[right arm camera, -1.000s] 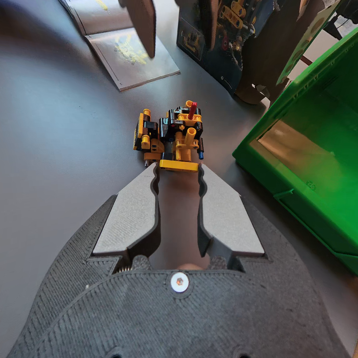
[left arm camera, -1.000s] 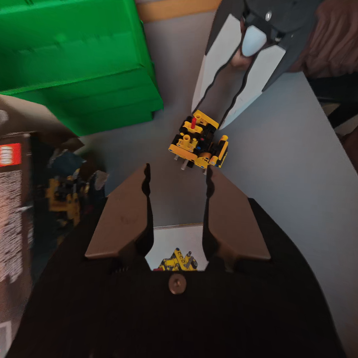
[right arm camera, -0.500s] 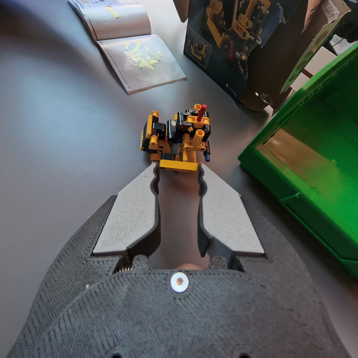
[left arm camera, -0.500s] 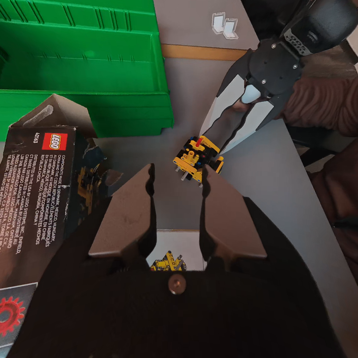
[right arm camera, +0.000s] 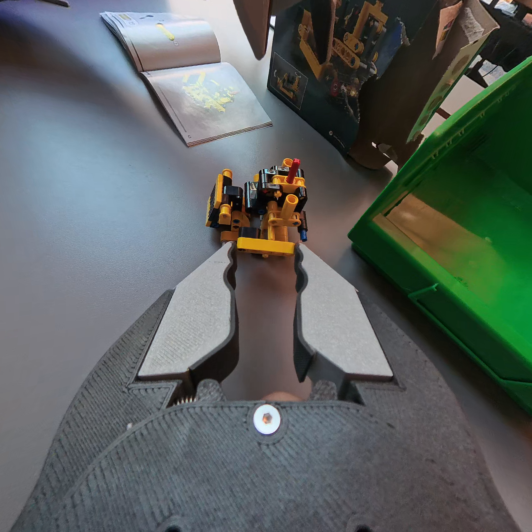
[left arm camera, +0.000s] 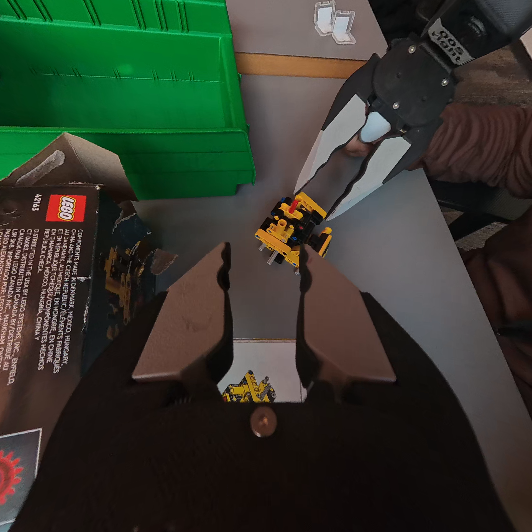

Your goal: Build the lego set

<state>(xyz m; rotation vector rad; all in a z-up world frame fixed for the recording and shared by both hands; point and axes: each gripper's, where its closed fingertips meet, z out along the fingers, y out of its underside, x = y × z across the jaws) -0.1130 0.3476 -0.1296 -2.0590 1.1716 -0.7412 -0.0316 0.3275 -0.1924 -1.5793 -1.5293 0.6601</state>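
Note:
A partly built yellow and black lego model (right arm camera: pixel 259 207) with a red pin on top lies on the grey table. My right gripper (right arm camera: pixel 264 250) has its grey fingertips pressed against the two ends of the model's near yellow beam. The left wrist view shows the model (left arm camera: pixel 292 230) with the right gripper (left arm camera: pixel 312 205) at its far end. My left gripper (left arm camera: pixel 263 259) is open and empty, above the table and just short of the model. One of its brown fingers (right arm camera: pixel 256 28) shows at the top of the right wrist view.
A green bin (left arm camera: pixel 115 100) stands left of the model, also seen in the right wrist view (right arm camera: pixel 460 259). The torn lego box (left arm camera: pixel 57 273) stands beside it. An open instruction booklet (right arm camera: pixel 201 95) lies beyond the model. The table edge (left arm camera: pixel 460 288) runs along the right. Tip to tip, the grippers are about 11 cm apart.
My left gripper has pulled back and up from the model, and its jaws have narrowed a little. My right gripper has stayed on the model's yellow beam.

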